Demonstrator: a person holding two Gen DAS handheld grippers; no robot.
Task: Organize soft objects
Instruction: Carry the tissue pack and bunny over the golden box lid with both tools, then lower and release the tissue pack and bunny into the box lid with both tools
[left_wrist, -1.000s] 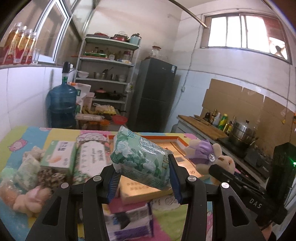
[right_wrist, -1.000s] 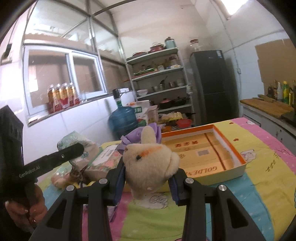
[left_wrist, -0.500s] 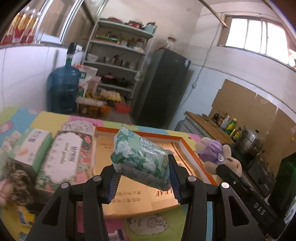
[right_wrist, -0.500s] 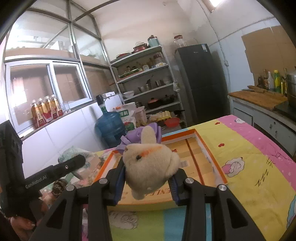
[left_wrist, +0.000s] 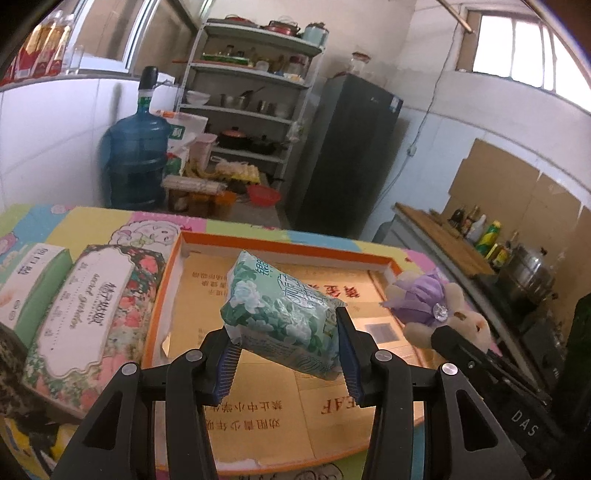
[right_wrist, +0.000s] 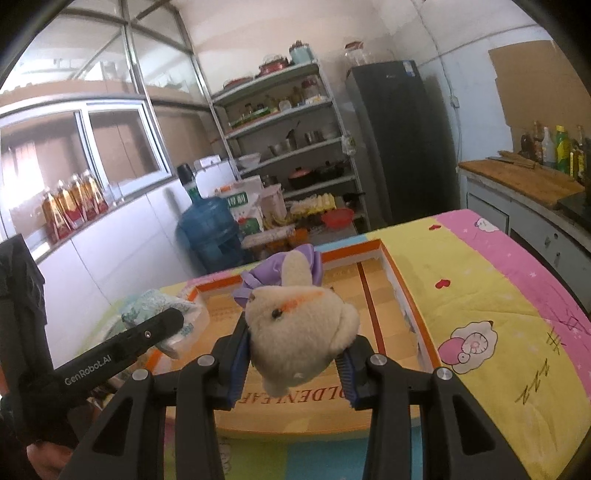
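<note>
Both my grippers were clamped: the left gripper (left_wrist: 286, 356) held a green tissue pack (left_wrist: 282, 317) and the right gripper (right_wrist: 293, 363) a plush rabbit (right_wrist: 301, 328) above the orange-rimmed box (left_wrist: 284, 251)

Black hand-held gripper (left_wrist: 286, 360), blue pads (left_wrist: 226, 369) (silver screws).

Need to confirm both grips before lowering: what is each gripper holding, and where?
The left gripper clamps the green tissue pack across its lower end. The right gripper clamps the plush bunny by its head.
</note>
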